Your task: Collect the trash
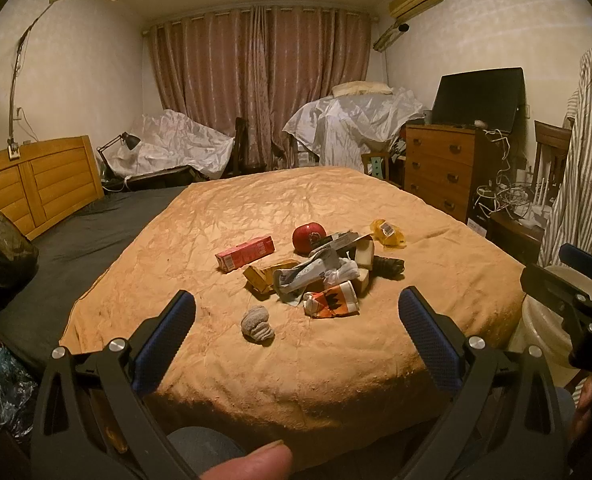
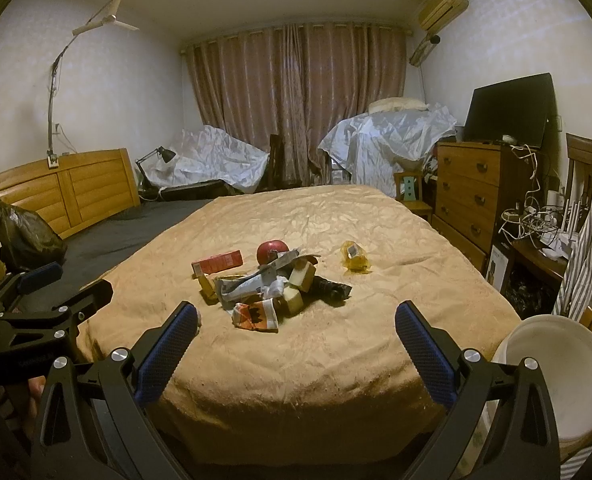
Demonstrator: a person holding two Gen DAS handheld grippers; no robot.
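Bed (image 1: 336, 200), trash pile (image 1: 320, 272) beyond open left gripper (image 1: 296, 312)

Tan bedspread (image 1: 296, 208) is seen under a pink-red carton (image 1: 245, 253), a red round item (image 1: 307, 235), a yellow wrapper (image 1: 388, 234) and an orange-and-white patterned wrapper (image 1: 331, 301). Blue textured pads (image 2: 167, 354) are noted on black fingers.

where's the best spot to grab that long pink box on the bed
Probably across the narrow width of the pink box, near its middle, coming down from above. It lies flat on the blanket, clear of the trash pile, so its long sides are free.
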